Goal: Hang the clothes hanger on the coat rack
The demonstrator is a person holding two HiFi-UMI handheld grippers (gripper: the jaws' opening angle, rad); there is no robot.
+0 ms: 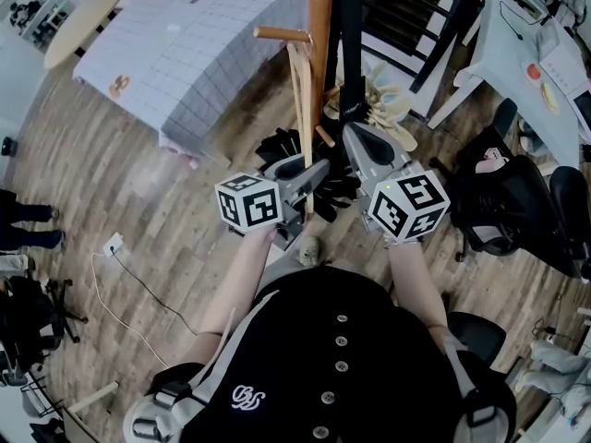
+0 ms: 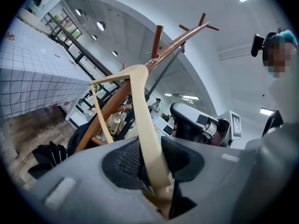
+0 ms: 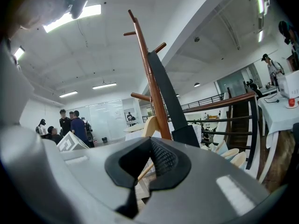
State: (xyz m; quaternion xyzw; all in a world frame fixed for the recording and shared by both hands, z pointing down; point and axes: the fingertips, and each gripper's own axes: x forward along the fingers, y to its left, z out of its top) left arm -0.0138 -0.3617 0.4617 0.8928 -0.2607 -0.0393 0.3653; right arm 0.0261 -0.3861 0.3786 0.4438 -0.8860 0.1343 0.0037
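A person seen from above holds a two-jaw gripper in each hand, both raised toward a wooden coat rack that stands on a plank floor. The left gripper is closed on a pale wooden clothes hanger, its jaws partway in and its pads pressed against the lower end of one hanger arm. From that gripper's own view, the hanger rises out of the left gripper and bends over at the top. There it crosses in front of the brown pole of the coat rack, below an upward-pointing peg. No view shows whether the hanger touches the pole or rests on a peg. In the head view it runs upright just beside the pole, under a short peg.

The right gripper sits just to the right of the pole, near the left one. In its own view the right gripper has its jaws a narrow way apart with nothing between them, and the coat rack rises straight ahead.

A table covered with a white checked cloth stands beyond the rack to the left. A dark office chair and a white desk stand to the right. A few people are gathered far off in the room
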